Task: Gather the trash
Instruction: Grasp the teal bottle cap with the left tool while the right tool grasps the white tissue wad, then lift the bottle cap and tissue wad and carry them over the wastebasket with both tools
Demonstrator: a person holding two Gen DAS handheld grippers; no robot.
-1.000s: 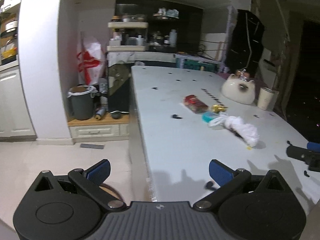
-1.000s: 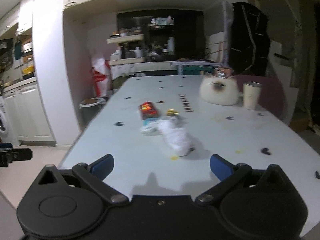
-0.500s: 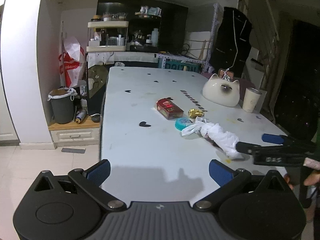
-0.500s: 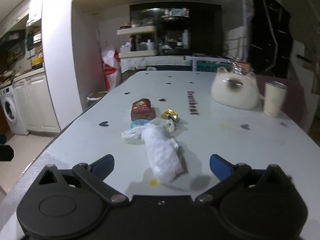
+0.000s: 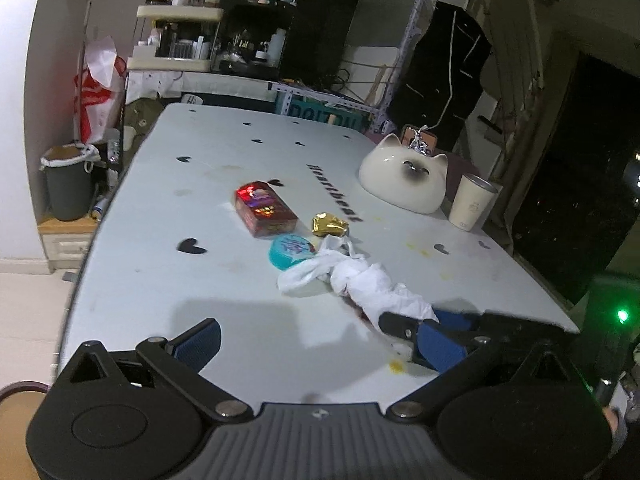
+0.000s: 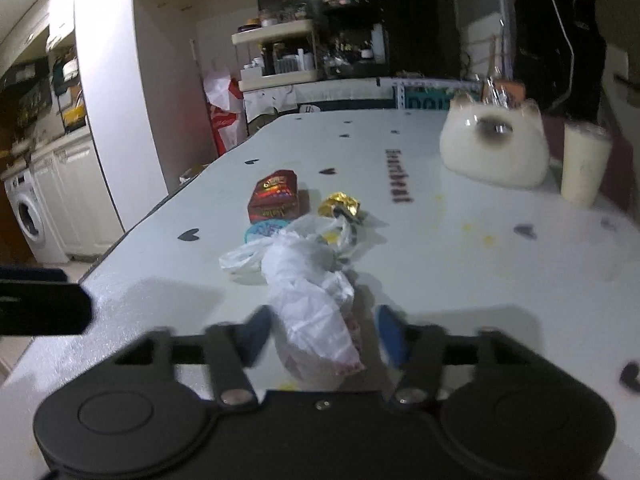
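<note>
The right gripper (image 6: 320, 336) is closing around the white bag (image 6: 308, 292) near the table's (image 6: 460, 264) near edge, the pads not clearly pressing, while the left gripper (image 5: 316, 336) is hanging released.

A crumpled white plastic bag (image 6: 308, 300) lies lengthwise on the white bench (image 5: 160, 264), its knotted handles splayed toward the far end and something reddish showing through at its near end. Just beyond it sits a round teal lid-like disc (image 5: 291, 251), touching the bag's handles. A crumpled gold foil wrapper (image 5: 329, 224) lies just beside the disc. A flat red printed box (image 5: 265, 209) lies beyond the disc, angled across the bench. A grey lined bin (image 5: 68, 184) stands on the floor-level shelf beside the bench.
</note>
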